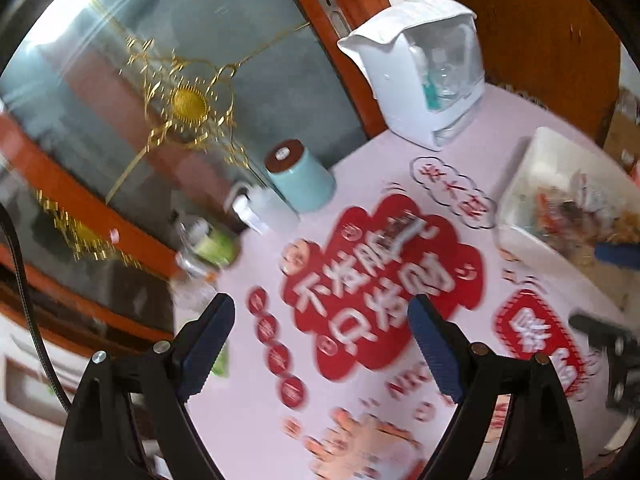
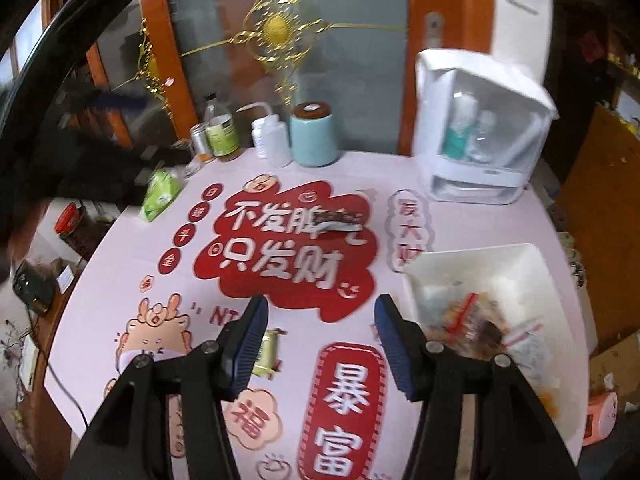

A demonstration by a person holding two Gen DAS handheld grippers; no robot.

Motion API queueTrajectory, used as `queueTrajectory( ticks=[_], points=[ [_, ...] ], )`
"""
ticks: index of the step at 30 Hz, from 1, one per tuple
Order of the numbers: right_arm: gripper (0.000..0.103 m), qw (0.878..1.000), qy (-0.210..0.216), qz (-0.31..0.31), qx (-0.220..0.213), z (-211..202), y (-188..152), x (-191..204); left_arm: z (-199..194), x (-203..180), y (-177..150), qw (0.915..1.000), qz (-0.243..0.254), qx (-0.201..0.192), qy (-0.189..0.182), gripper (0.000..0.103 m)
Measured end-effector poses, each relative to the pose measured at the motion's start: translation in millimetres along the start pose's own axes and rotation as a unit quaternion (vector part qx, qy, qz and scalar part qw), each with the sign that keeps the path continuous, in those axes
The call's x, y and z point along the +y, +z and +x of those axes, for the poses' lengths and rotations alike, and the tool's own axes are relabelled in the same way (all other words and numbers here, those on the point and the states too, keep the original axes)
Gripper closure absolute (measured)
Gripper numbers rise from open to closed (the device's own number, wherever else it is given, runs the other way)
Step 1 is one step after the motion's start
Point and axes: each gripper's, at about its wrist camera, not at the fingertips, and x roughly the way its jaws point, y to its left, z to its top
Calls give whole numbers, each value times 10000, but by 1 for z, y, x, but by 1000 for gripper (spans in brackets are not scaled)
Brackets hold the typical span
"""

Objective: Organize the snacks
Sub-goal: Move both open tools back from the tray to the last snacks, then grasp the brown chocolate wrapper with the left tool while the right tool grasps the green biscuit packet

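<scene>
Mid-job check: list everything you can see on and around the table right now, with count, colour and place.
bin: 1, white, table's right, wrapped snacks inside
dark snack: 1, table centre, on red print
yellow snack: 1, near edge, by right gripper's left finger
green pack: 1, table's left
canister: 1, pale blue, brown lid, back edge
squeeze bottle: 1, white, left of canister
jar: 1, green label, back left
organizer: 1, white, clear front, back right
tablecloth: 1, pink, red prints
left gripper: open, empty
right gripper: open, empty
</scene>
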Motion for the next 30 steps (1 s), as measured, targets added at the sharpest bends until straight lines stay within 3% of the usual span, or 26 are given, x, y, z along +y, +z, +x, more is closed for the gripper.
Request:
queueTrajectory(
  ticks=[7,14,19,23,25,30],
  points=[
    [47,9978,239,129,599,72,-14,27,78,2,36,9957,865,198,-253,15],
    [47,9892,319,309,1399,151,-52,50,175,-36,25,9841,1440,686,-780,15],
    [47,9828,-13,129,1840,193,-74,62,223,-52,20,9768,1661,874,-1031,15],
    [48,9842,-164,-116,1761,192,-73,68,245,-58,20,9721,1835,865,-1178,15],
    [65,9849,-150,-101,1723,188,-72,65,254,-61,20,9701,1882,864,-1264,15],
    [65,9834,-343,33,1782,179,-72,44,274,-71,26,9666,1981,878,-1368,15]
  ],
)
